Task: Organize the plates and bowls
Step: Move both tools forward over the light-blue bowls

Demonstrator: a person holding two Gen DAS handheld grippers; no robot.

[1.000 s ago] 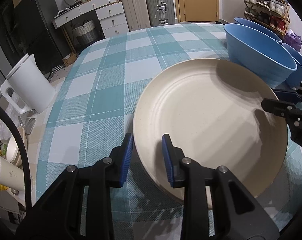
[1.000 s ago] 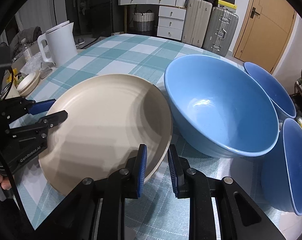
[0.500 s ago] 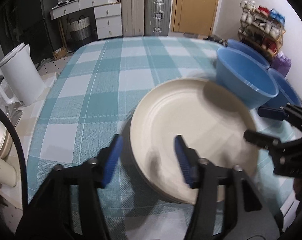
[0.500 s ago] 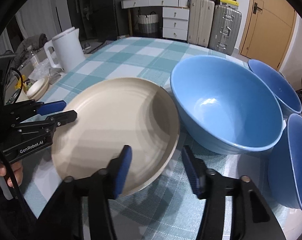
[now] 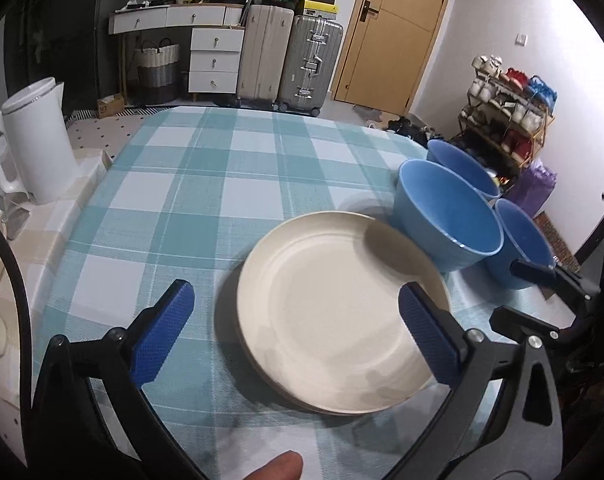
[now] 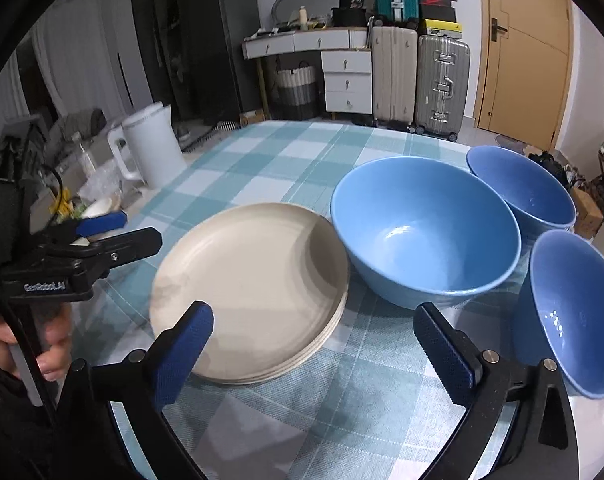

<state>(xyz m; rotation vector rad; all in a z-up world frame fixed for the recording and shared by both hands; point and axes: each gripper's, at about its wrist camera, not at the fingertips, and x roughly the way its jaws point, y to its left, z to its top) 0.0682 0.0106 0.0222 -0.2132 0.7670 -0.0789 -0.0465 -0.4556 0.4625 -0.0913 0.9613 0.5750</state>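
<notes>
Now spread wide with nothing between the pads: left tool (image 5: 296,338) and right tool (image 6: 313,354), jaws just opened. Cream plates (image 6: 250,280) stacked flat on the checked desk (image 5: 206,184), just beside three blue bowls (image 6: 423,228).

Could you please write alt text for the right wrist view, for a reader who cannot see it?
The open right gripper hovers above a checked tablecloth, holding nothing. Beyond it sits a stack of cream plates, with three blue bowls to the right. The left gripper and a white kettle are at left.
</notes>
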